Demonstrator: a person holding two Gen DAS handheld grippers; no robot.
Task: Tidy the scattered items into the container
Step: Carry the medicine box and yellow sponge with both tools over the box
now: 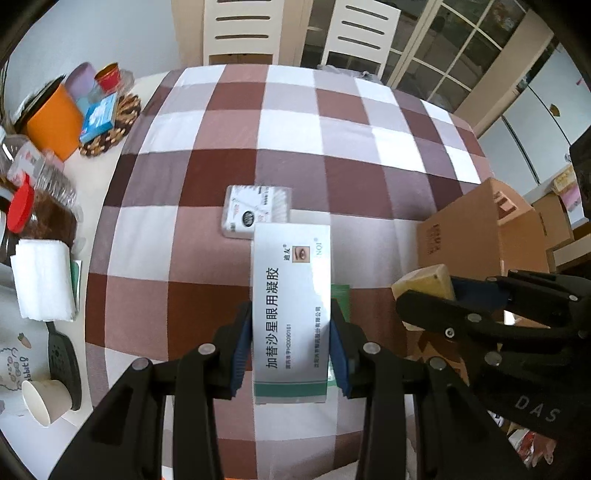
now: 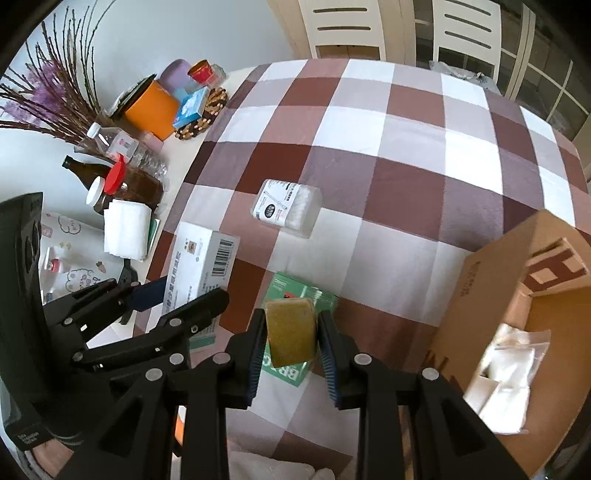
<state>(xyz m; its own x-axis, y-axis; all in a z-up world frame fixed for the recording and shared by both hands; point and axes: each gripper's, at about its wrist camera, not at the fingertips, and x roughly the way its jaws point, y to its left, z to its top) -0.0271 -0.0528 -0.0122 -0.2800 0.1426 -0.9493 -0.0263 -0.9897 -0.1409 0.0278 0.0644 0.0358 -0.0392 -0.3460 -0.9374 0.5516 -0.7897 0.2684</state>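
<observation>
My left gripper (image 1: 291, 328) is shut on a long white medicine box (image 1: 291, 291) with a green end stripe, held above the checked tablecloth. The same box (image 2: 201, 266) shows at the left of the right wrist view. My right gripper (image 2: 291, 332) is shut on a yellow sponge block (image 2: 291, 330), also lifted; the sponge (image 1: 424, 286) shows beside the left gripper. A green box (image 2: 295, 295) lies on the cloth under the sponge. A clear cotton-swab box (image 1: 256, 212) (image 2: 286, 206) lies further out. The open cardboard box (image 2: 517, 295) (image 1: 480, 236) stands to the right, holding white packets (image 2: 506, 380).
Along the table's left side stand an orange container (image 2: 153, 109), a blue box (image 2: 190, 107), bottles (image 2: 125, 147), a red-lidded jar (image 2: 122, 184), folded white tissue (image 2: 125, 229) and a paper cup (image 1: 44, 400). Two white chairs (image 1: 240, 29) stand beyond the far edge.
</observation>
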